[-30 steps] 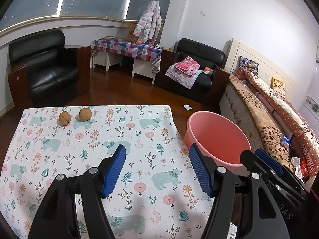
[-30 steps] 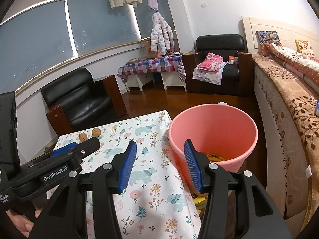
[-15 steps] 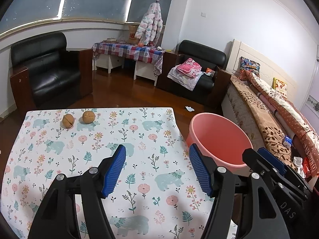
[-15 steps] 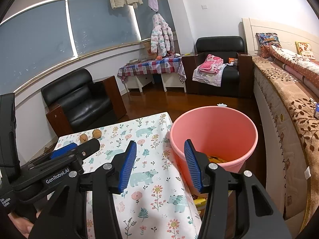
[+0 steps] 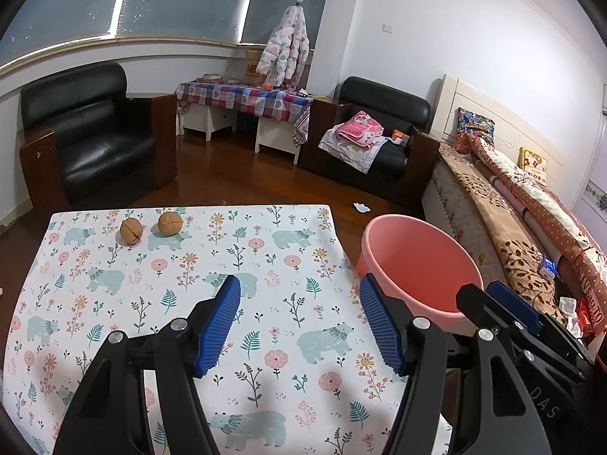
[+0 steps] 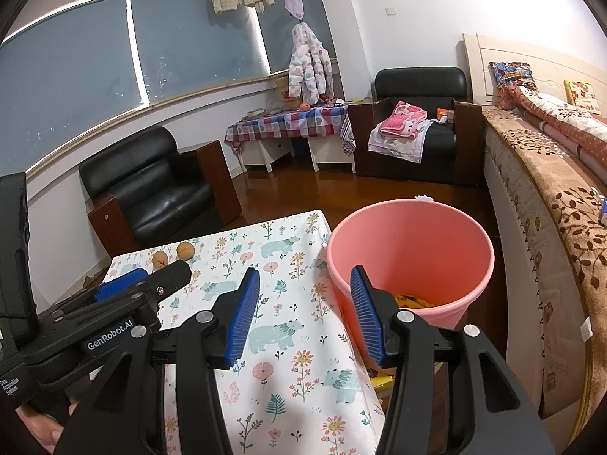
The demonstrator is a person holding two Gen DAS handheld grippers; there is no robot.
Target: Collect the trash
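Two walnuts (image 5: 150, 227) sit side by side at the far left corner of the counter (image 5: 265, 250), well ahead of the left gripper (image 5: 299, 322), whose jaws stand apart and empty. The right gripper (image 6: 305, 311) is likewise apart, holding nothing, with the pink bin (image 6: 413, 227) just ahead to its right. Likely best: the left gripper reaches forward and straddles one nut squarely, since round shells slip.

Two walnuts (image 5: 131, 231), one pink bucket (image 5: 417, 265)

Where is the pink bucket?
The pink bucket stands on the floor just past the table's right edge, between the table and the bed. The right wrist view shows yellow trash at its bottom.
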